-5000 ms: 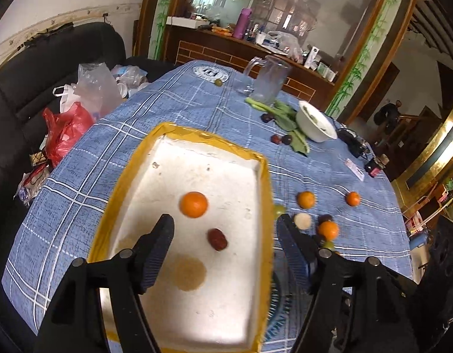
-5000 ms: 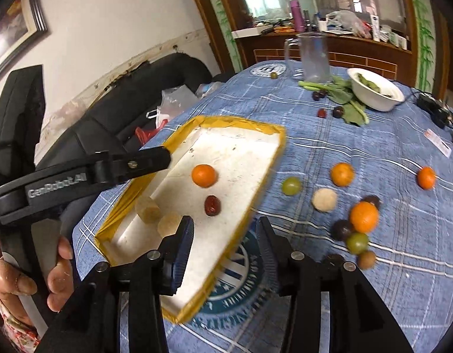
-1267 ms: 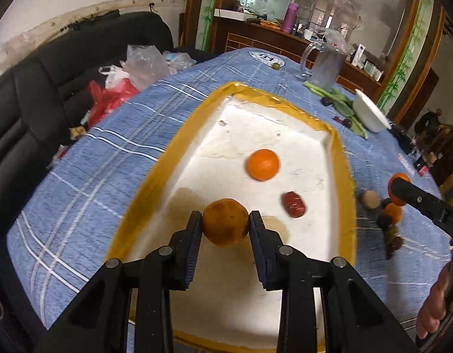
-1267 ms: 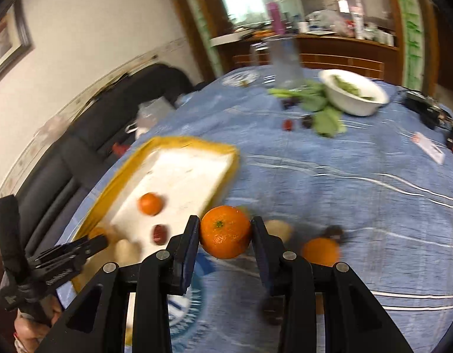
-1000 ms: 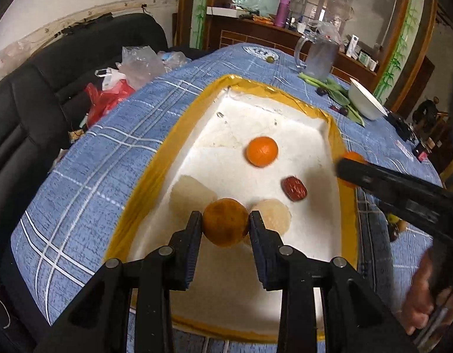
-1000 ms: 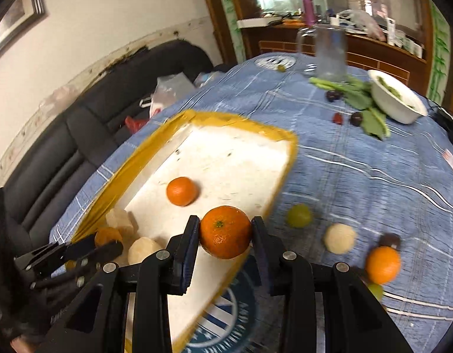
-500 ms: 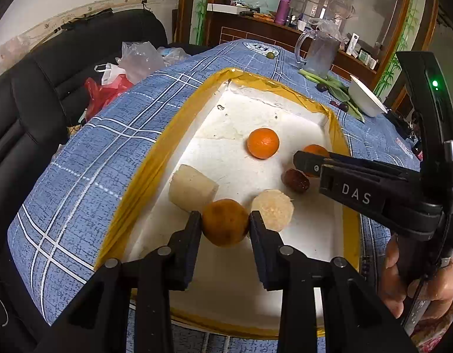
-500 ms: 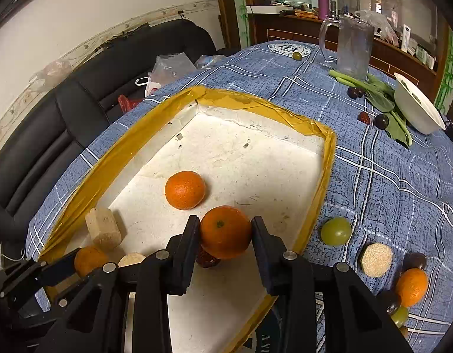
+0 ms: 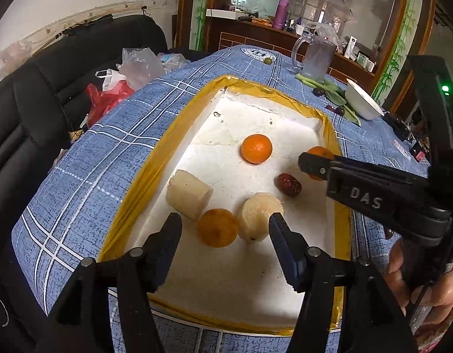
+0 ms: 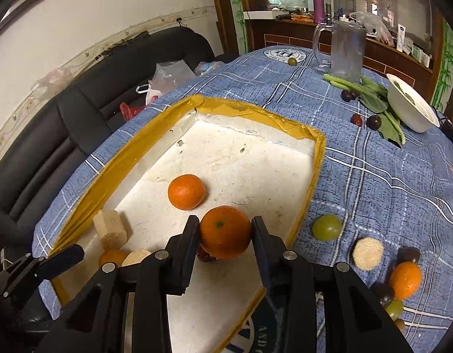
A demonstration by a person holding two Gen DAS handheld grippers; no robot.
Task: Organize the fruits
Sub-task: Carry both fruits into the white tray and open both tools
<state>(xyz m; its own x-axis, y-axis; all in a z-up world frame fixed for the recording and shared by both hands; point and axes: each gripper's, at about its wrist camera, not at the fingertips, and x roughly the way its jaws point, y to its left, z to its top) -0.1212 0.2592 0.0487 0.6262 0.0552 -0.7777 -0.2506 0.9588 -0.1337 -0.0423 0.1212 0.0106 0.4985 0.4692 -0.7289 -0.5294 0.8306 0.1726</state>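
A white foam tray with a yellow rim (image 9: 173, 135) (image 10: 132, 153) lies on the blue checked tablecloth. In it lie an orange (image 9: 256, 148) (image 10: 186, 191), a red date (image 9: 288, 184), a pale cut chunk (image 9: 188, 193) (image 10: 110, 233), a pale round fruit (image 9: 260, 215) and a brown-orange fruit (image 9: 217, 227). My left gripper (image 9: 222, 229) is open, with the brown-orange fruit lying on the tray between its fingers. My right gripper (image 10: 225, 232) is shut on an orange (image 10: 225, 236) (image 9: 320, 155) and holds it over the tray, above the date.
Loose fruit lies on the cloth right of the tray: a green one (image 10: 326, 227), a pale round one (image 10: 368, 253), an orange (image 10: 405, 276), dark ones. A glass jug (image 10: 345, 50), greens and a white bowl (image 10: 410, 107) stand at the back. A black sofa (image 9: 35, 94) with plastic bags is left.
My left gripper has opened and let the brown-orange fruit down onto the tray. My right gripper has carried its orange further in over the tray.
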